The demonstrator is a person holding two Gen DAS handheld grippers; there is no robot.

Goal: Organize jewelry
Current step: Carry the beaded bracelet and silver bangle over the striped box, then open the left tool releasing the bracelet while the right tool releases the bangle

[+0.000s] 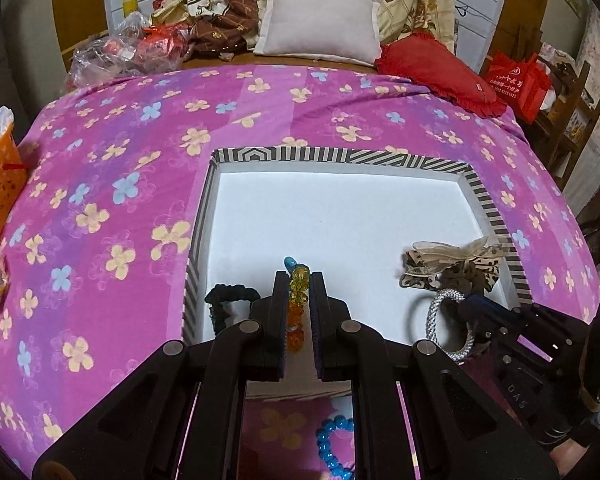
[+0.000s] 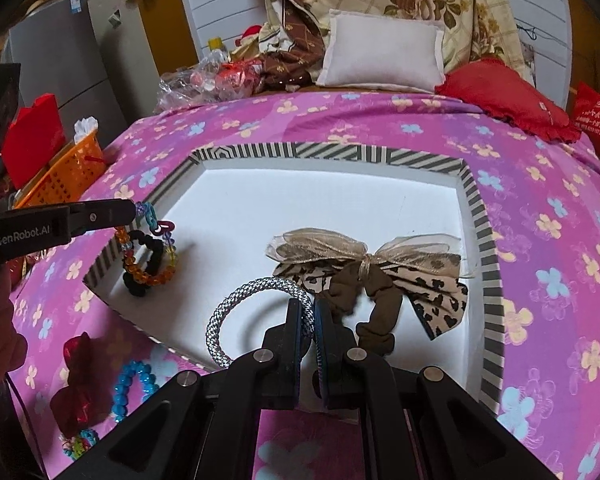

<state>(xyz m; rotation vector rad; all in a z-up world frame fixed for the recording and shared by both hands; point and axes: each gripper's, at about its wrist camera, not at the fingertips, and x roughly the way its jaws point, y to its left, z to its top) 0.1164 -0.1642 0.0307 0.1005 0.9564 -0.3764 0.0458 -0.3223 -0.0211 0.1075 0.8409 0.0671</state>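
Fingers on my left are pinching the amber bead bracelet, right fingers clamping the silver braided ring, both hanging over the striped-rim white tray for dropping in

two black hand-held grippers

left gripper carries white "genrobot.ai" lettering on its side; right gripper has blue-edged finger pads, round silver pivot pins, and matte black linkage arms.
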